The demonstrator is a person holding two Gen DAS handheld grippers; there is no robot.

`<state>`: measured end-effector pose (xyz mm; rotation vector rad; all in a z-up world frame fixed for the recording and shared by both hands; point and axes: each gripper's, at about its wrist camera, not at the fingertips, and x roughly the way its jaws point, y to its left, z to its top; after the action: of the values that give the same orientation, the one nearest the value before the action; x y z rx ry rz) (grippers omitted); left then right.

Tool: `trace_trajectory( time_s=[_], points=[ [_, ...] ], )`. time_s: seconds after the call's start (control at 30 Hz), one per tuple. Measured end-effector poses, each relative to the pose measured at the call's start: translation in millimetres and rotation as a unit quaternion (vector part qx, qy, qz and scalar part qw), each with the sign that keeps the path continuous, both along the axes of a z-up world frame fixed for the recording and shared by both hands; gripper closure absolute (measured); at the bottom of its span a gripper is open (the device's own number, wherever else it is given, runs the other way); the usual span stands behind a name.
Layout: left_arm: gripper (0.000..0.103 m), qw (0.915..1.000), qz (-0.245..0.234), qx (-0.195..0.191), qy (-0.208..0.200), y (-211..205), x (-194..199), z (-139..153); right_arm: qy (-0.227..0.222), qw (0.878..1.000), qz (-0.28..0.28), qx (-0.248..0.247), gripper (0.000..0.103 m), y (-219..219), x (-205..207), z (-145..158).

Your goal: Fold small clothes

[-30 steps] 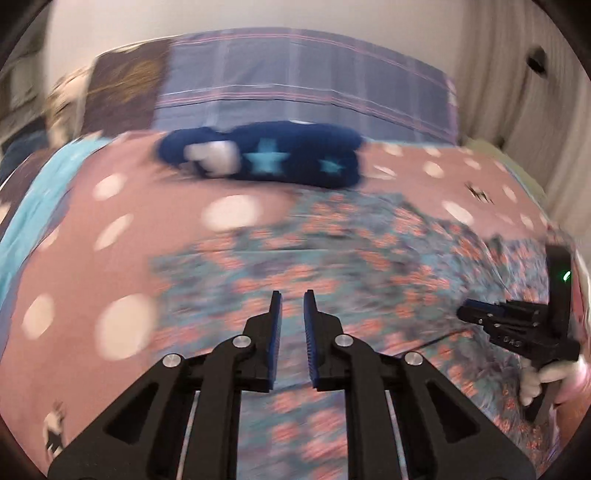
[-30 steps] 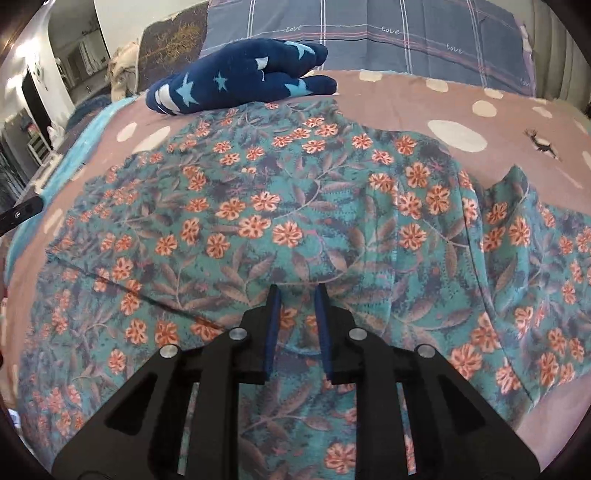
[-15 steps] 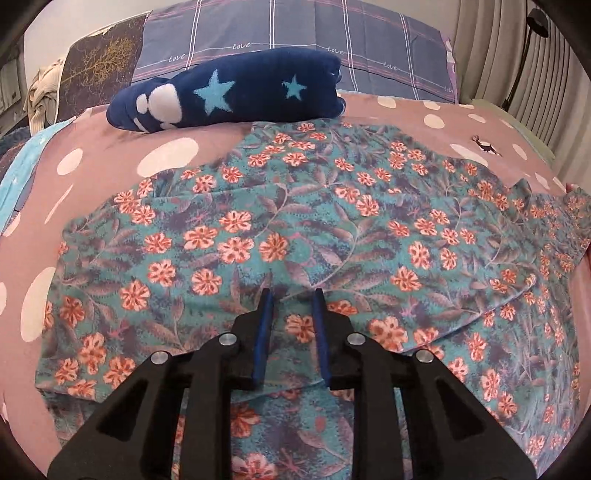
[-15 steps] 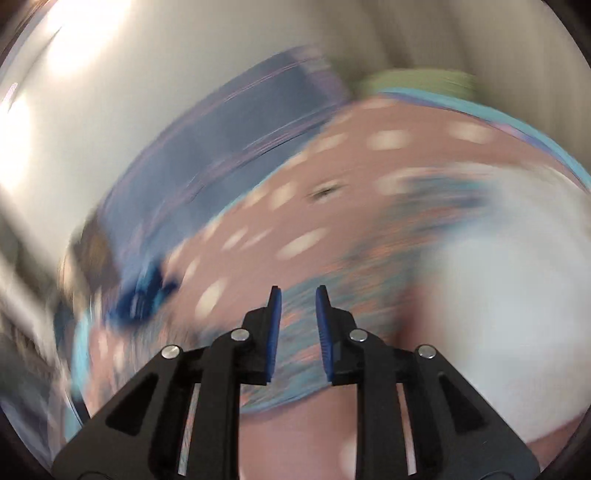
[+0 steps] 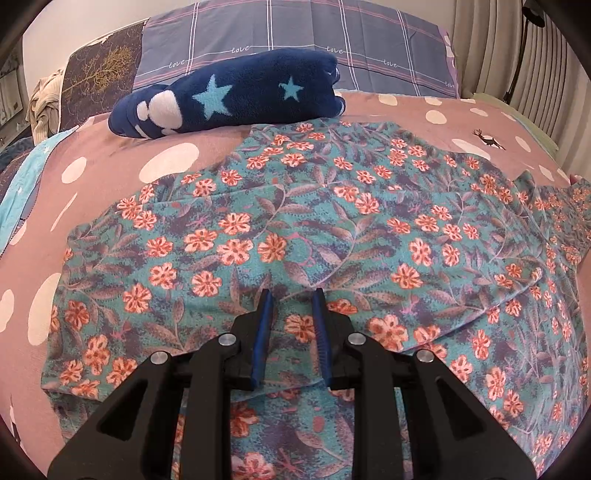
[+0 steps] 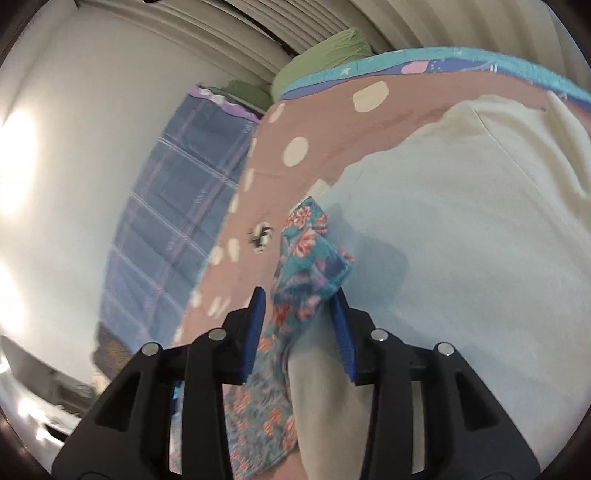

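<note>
The left tongs [image 5: 291, 295] stand slightly parted, empty, over the teal floral cotton garment [image 5: 332, 229] on the bed [image 5: 110, 162]. Only the right view shows the right tongs [image 6: 297, 299] opening around a garment corner, beside cream cloth [image 6: 461, 240].

A big bed fills the room. Its pink bedspread [image 5: 207, 147] has white dots and a tiny deer on it. At the top of the frame a blue checked pillow [image 5: 295, 33] leans by a dark pillow with a gold tree [image 5: 101, 68]. Pale curtains [image 5: 491, 44] hang at the upper right. The wall [image 6: 74, 147] is white, with a bright patch of light on its left side.
</note>
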<state>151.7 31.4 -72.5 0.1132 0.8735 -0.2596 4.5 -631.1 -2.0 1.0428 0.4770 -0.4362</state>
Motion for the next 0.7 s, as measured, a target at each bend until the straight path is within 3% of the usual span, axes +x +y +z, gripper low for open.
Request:
trace_trajectory(
  time_s=[0.07,0.13,0.2,0.27,0.37,0.43,0.53,0.63,0.7],
  points=[
    [0.079,1.0,0.0,-0.003,0.001,0,0,0,-0.001,1.0,-0.015,-0.015,0.098,3,4,6],
    [0.079,0.9999,0.0,-0.01,0.002,2,0,0,-0.048,0.999,0.014,-0.018,0.098,18,7,16],
    [0.079,0.9998,0.0,-0.017,0.004,5,1,0,-0.106,0.989,0.095,-0.037,0.098,58,22,38],
    [0.079,0.9997,0.0,-0.025,0.005,7,1,0,-0.126,0.973,0.178,-0.082,0.098,119,44,58],
    [0.078,0.9993,-0.001,-0.038,0.007,10,2,0,-0.145,0.94,0.294,-0.095,0.098,216,83,65],
    [0.078,0.9987,-0.001,-0.05,0.01,13,3,-1,-0.145,0.919,0.354,-0.094,0.098,276,104,57],
    [0.078,0.9976,-0.001,-0.068,0.014,17,3,-1,-0.119,0.886,0.437,-0.098,0.098,375,132,22],
    [0.077,0.9953,-0.002,-0.095,0.02,24,5,-2,-0.076,0.866,0.486,-0.09,0.098,433,142,-19],
    [0.077,0.993,-0.002,-0.116,0.025,29,6,-2,-0.05,0.861,0.497,-0.092,0.098,449,142,-39]
  ],
)
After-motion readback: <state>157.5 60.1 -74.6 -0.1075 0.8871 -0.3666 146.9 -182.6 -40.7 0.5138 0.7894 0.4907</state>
